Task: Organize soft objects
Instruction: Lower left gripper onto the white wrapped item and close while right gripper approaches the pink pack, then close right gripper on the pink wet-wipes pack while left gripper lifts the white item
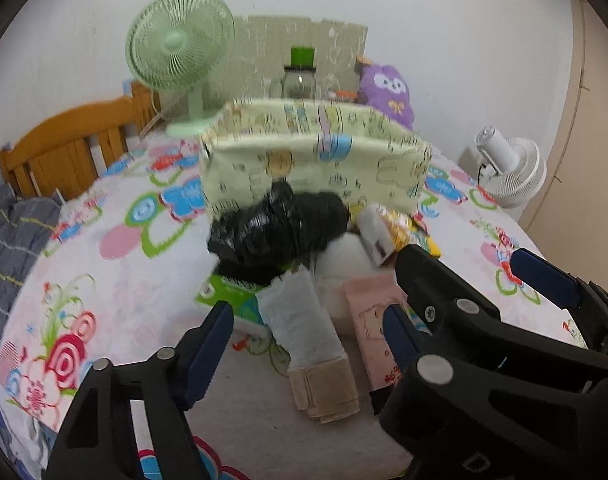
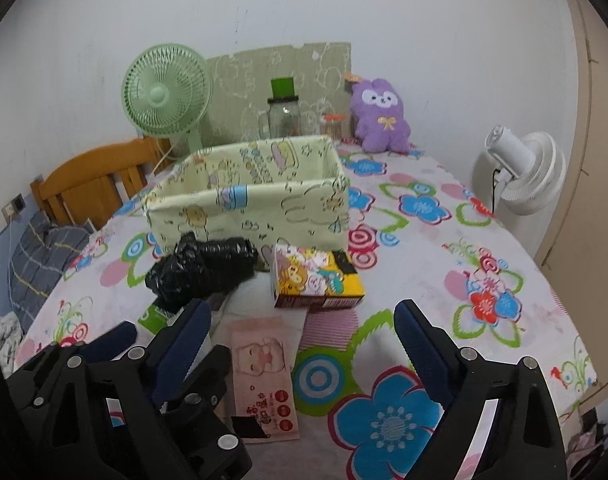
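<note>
A white soft pack [image 1: 300, 320] with a beige folded end lies on the flowered cloth, between the fingers of my left gripper [image 1: 304, 340]; the pads stand apart from it, open. Beside it lies a pink pack [image 2: 264, 364], low between the fingers of my right gripper [image 2: 302, 342], which is open and touches nothing. Behind these lie a crumpled black plastic bag [image 1: 280, 228], a green pack [image 1: 228, 292] partly under it, and a yellow cartoon box [image 2: 315, 276]. A pale yellow fabric basket [image 2: 248, 200] stands behind them, its inside hidden.
A purple plush [image 2: 379, 116], a glass jar [image 2: 284, 116] and a green fan [image 2: 164, 92] stand at the back by the wall. A white fan [image 2: 523, 172] is at the right edge. A wooden bed frame [image 2: 88, 184] and grey bedding are at the left.
</note>
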